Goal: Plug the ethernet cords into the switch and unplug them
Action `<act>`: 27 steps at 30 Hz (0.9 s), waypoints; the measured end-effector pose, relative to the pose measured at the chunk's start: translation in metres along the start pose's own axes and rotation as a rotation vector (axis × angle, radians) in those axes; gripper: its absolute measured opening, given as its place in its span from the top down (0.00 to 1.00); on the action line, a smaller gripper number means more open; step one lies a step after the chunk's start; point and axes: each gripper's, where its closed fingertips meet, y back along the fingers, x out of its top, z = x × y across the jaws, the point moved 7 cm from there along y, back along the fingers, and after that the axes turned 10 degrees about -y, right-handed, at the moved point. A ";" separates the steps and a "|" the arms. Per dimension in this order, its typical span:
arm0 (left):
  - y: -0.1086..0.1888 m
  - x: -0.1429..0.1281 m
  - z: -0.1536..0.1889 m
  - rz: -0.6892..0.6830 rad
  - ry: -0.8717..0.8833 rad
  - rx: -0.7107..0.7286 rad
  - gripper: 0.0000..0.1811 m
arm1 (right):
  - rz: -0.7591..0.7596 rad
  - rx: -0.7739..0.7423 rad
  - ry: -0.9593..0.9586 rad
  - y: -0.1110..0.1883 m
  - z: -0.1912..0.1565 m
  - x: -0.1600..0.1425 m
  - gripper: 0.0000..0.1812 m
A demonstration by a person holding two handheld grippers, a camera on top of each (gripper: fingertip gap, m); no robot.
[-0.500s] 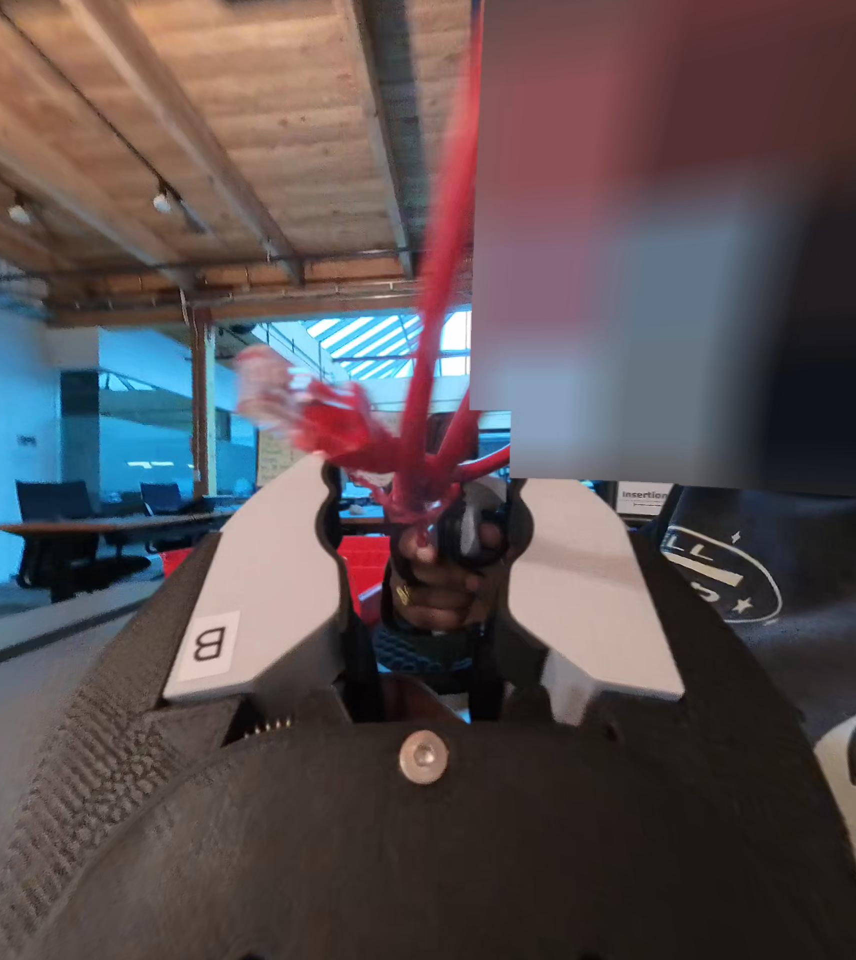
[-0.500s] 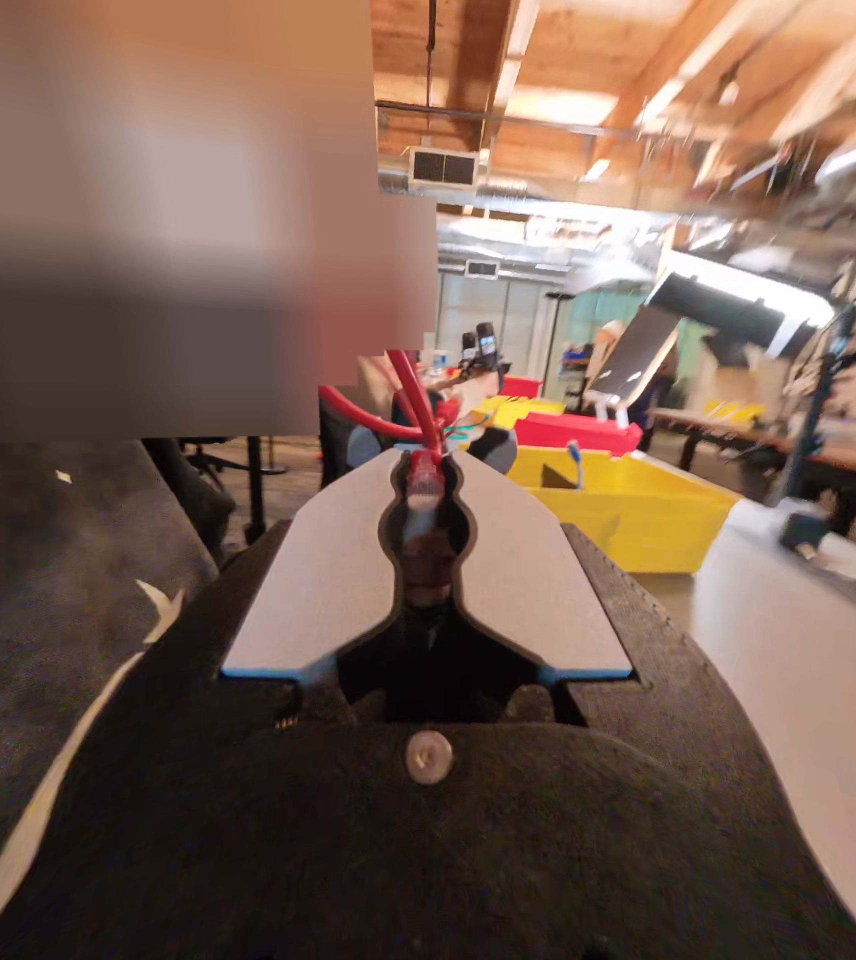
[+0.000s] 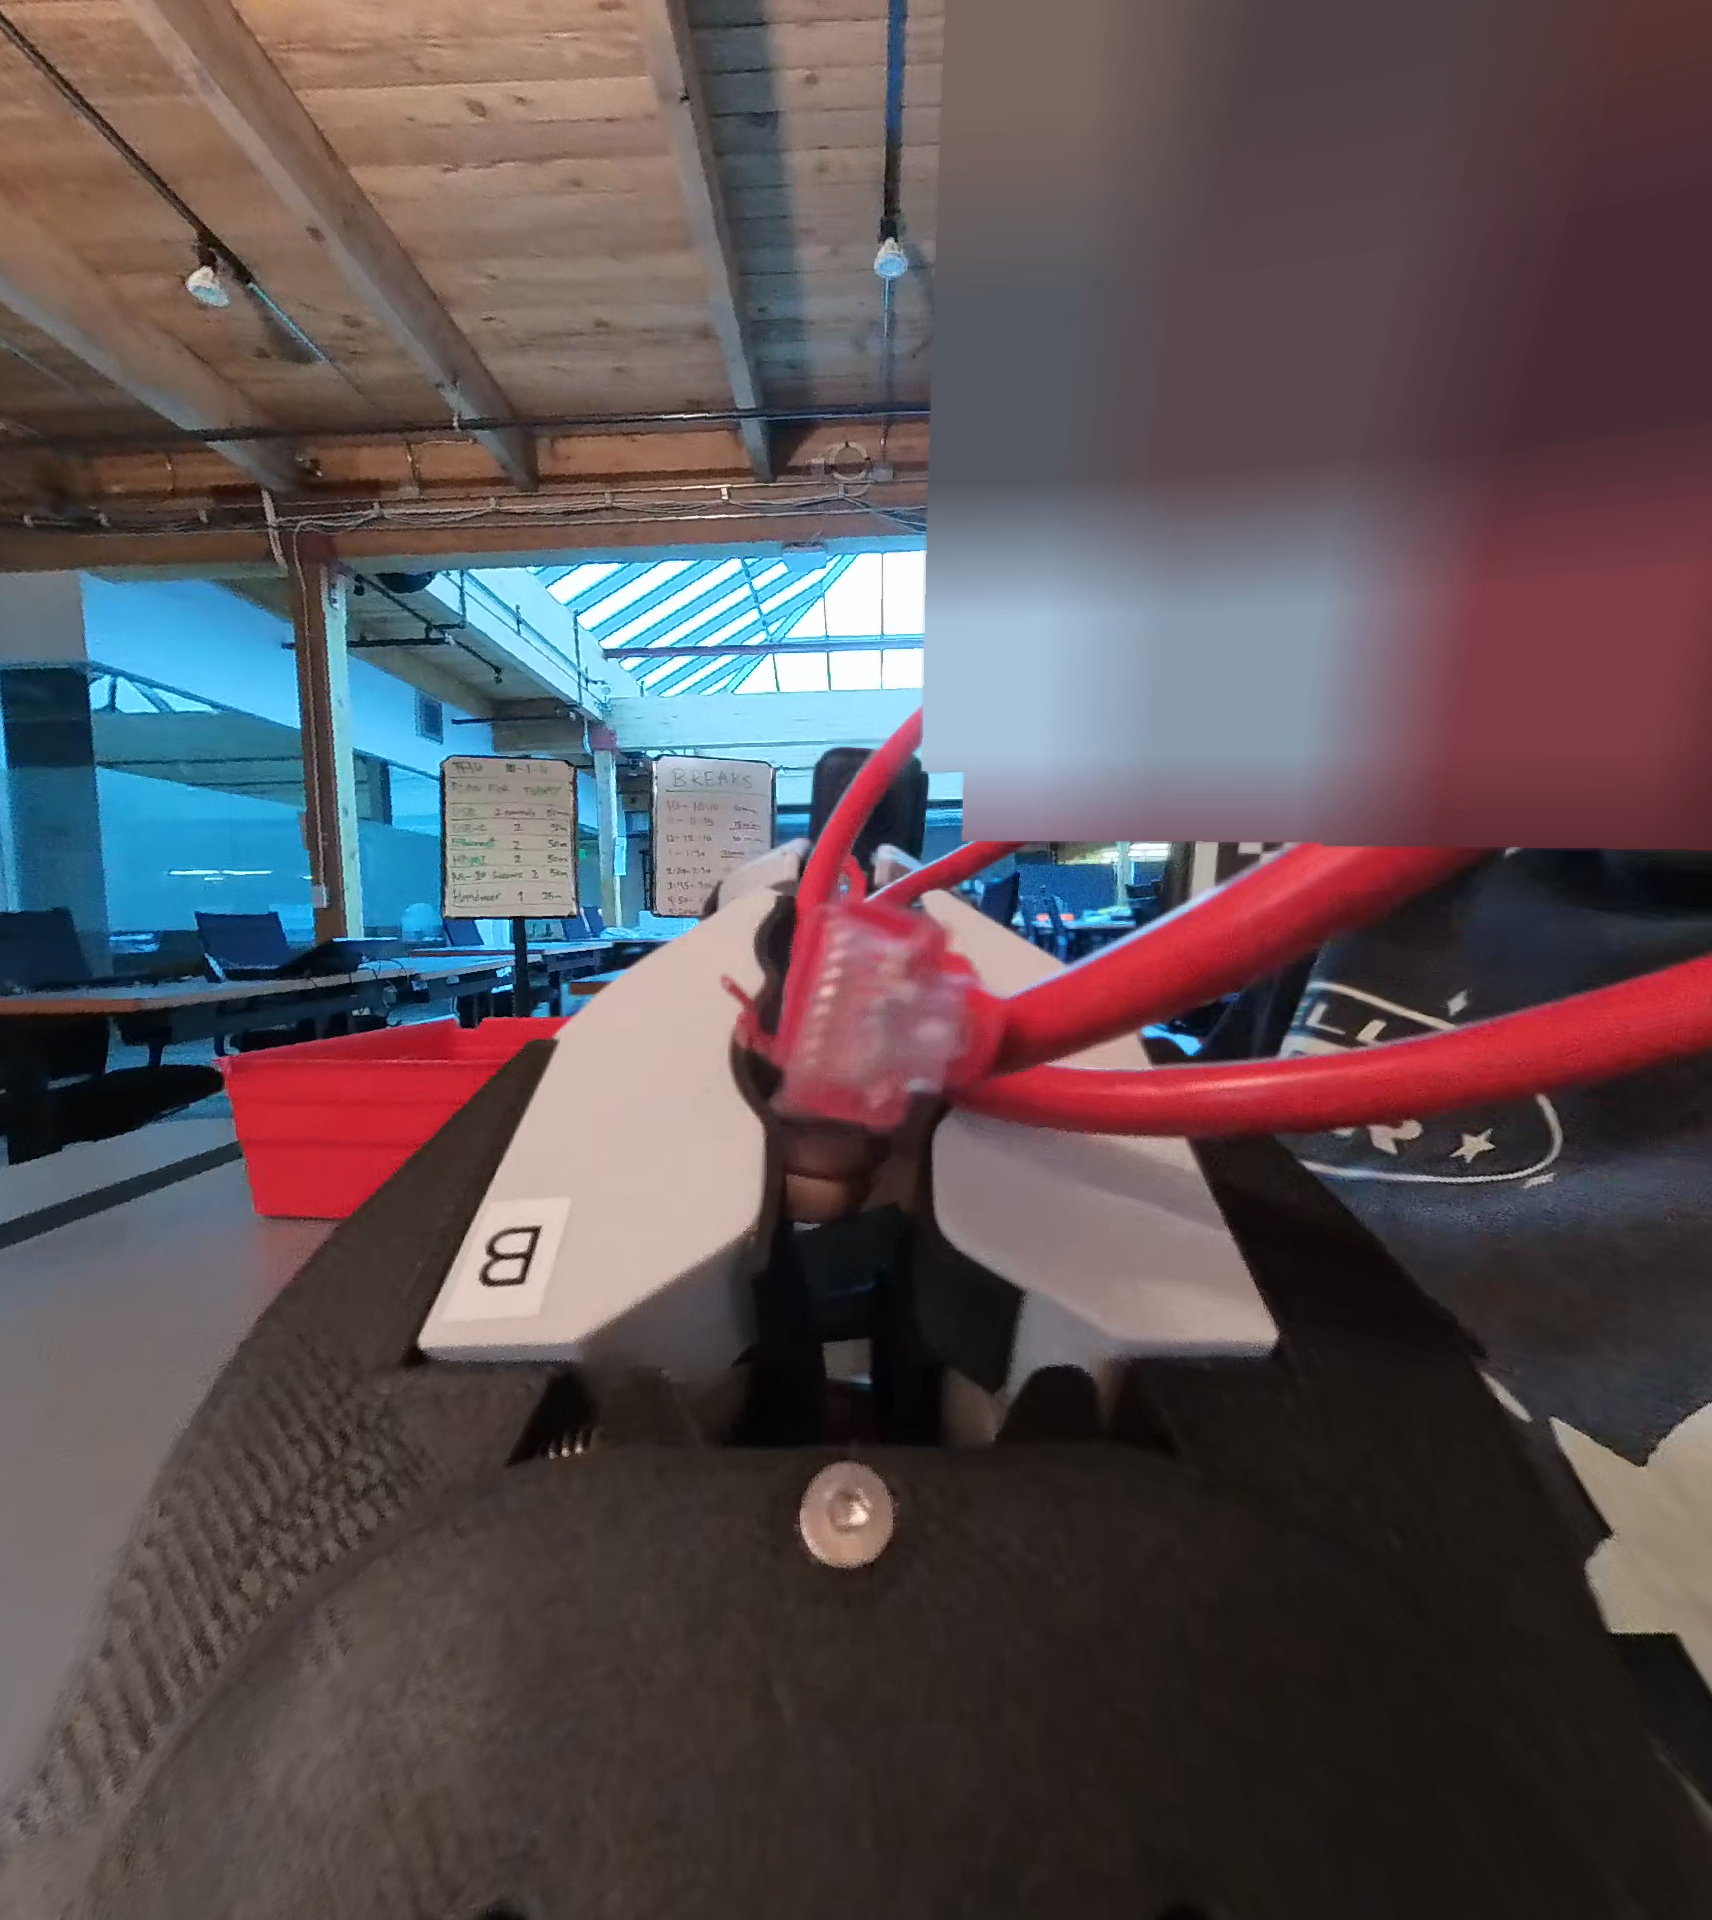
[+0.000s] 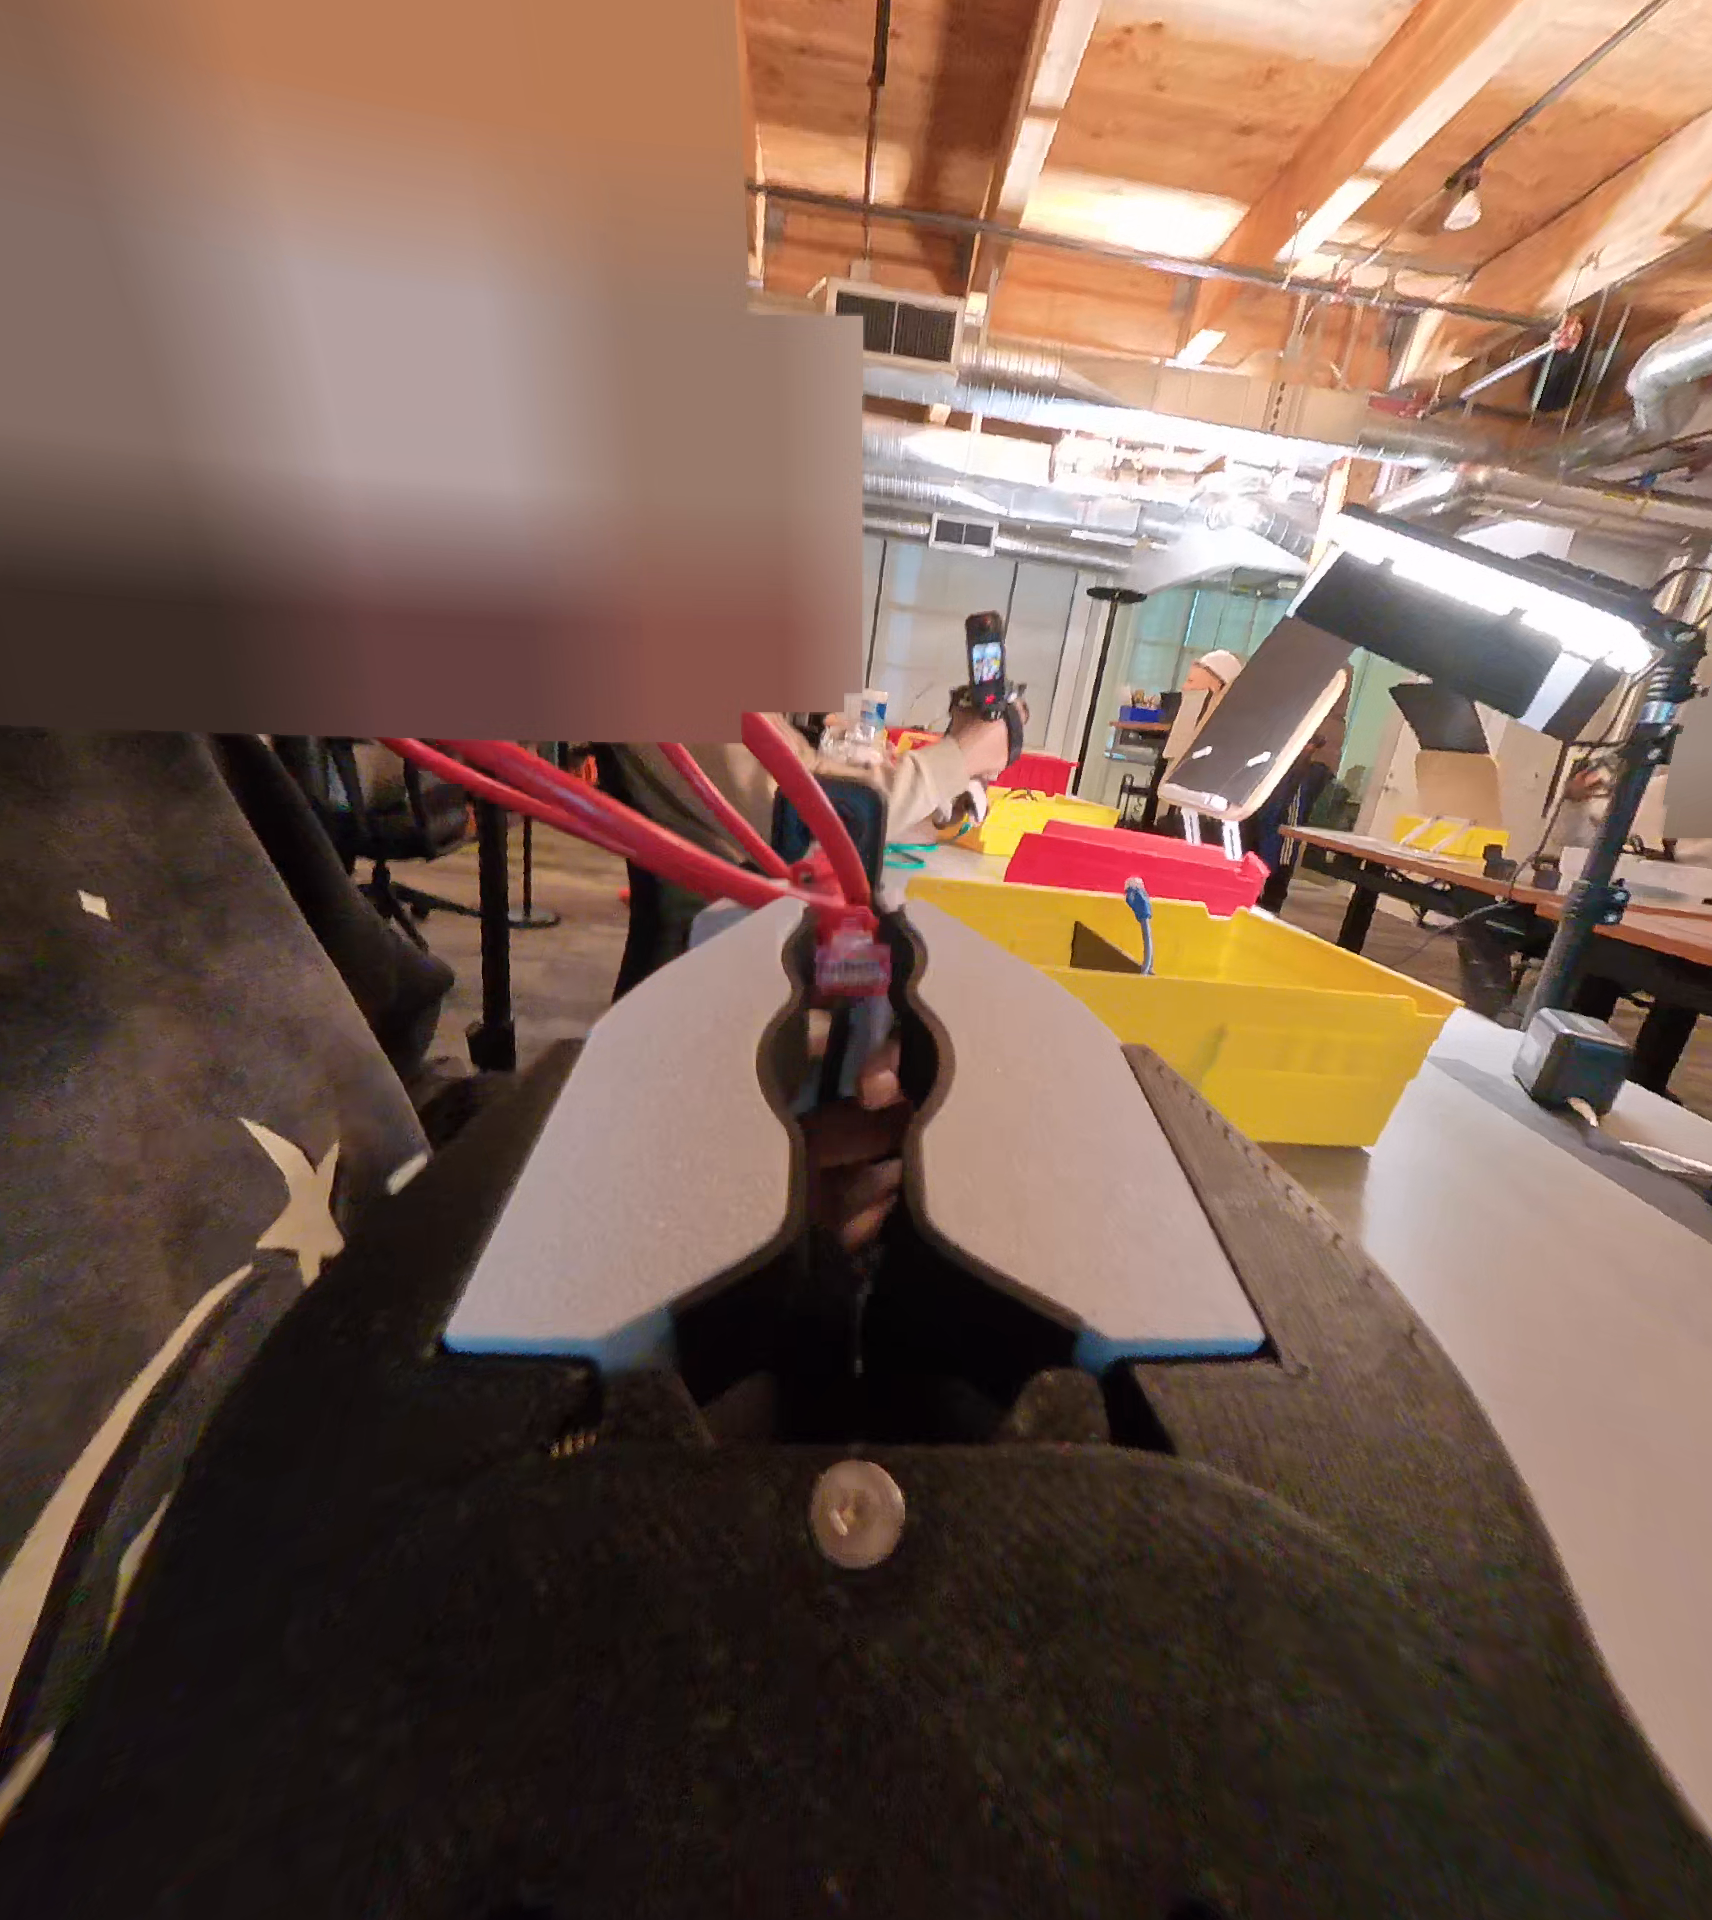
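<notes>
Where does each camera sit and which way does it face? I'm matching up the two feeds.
Left wrist view: on the left gripper, facing a red bin, desks and whiteboards; fingers, dark shirt show.
Right wrist view: on the right gripper, facing a yellow bin and a light panel; fingers, shirt show.
Shared: the red ethernet cord, its clear plug.

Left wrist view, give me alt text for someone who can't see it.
The left gripper is closed around a red ethernet cord, its clear connector sitting at the fingertips. Cord loops trail right across a person's dark star-printed shirt; a red bin sits on the grey table at left.
</notes>
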 end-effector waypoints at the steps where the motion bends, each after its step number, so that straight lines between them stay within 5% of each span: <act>1: 0.001 0.001 -0.001 0.006 0.012 -0.005 0.90 | -0.033 0.004 0.010 0.000 0.000 -0.001 0.94; 9: 0.005 0.007 0.000 -0.022 -0.015 -0.028 0.91 | -0.301 -0.051 0.089 -0.003 -0.002 -0.006 0.91; 22: 0.003 0.004 0.002 -0.038 0.030 -0.067 0.92 | -0.360 -0.070 0.382 -0.003 -0.013 -0.007 0.93; 27: 0.017 0.029 -0.004 0.110 0.021 -0.025 0.92 | -0.341 -0.089 0.456 0.005 -0.017 0.012 0.94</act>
